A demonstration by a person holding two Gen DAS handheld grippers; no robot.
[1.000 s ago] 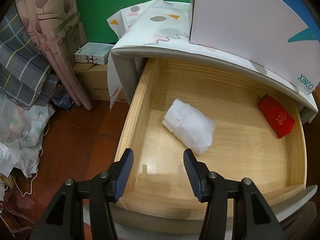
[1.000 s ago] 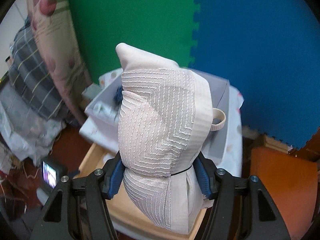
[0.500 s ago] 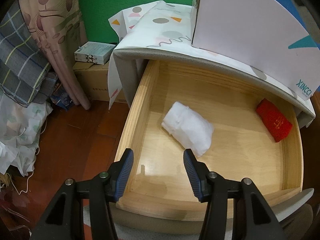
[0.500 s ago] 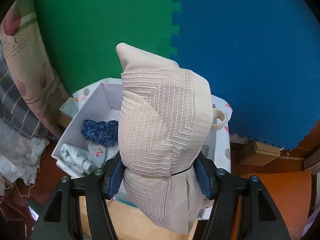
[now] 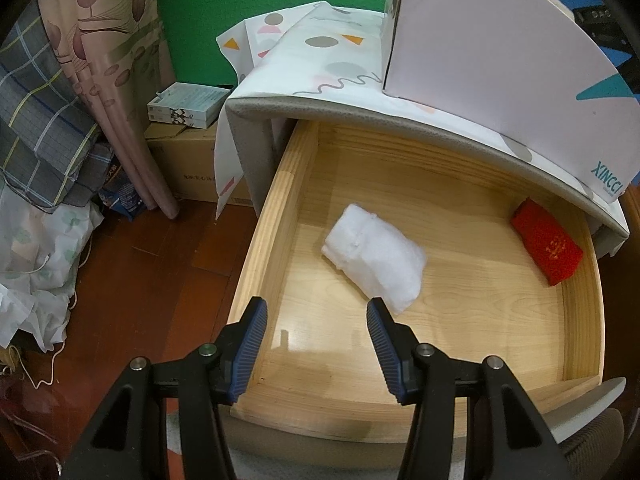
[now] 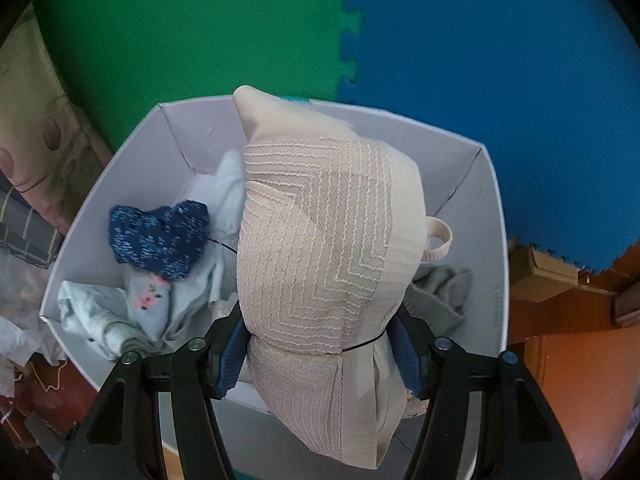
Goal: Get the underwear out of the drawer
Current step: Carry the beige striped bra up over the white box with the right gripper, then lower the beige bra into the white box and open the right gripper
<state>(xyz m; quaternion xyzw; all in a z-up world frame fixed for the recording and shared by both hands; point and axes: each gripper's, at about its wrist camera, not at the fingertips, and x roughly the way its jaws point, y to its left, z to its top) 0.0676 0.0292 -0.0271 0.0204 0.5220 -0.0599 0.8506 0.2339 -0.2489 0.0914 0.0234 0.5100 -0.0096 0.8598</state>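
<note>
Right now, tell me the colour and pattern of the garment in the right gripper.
Pale beige garment with raised zigzag chevron lines; clearest in the right wrist view.

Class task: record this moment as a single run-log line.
right gripper: shut on beige ribbed underwear bundle, above white box | left gripper: open, empty | wooden drawer: white bundle inside

In the drawer [image 5: 460, 364], a folded bundle [image 5: 374, 260] lies left of a packet [image 5: 546, 246] (far right corner).

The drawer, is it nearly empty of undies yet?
Nearly. Done: several pieces lie in the white box. In hand: the right gripper holds a beige bundle over it. Left: a white bundle in the drawer, near the open left gripper.
</note>
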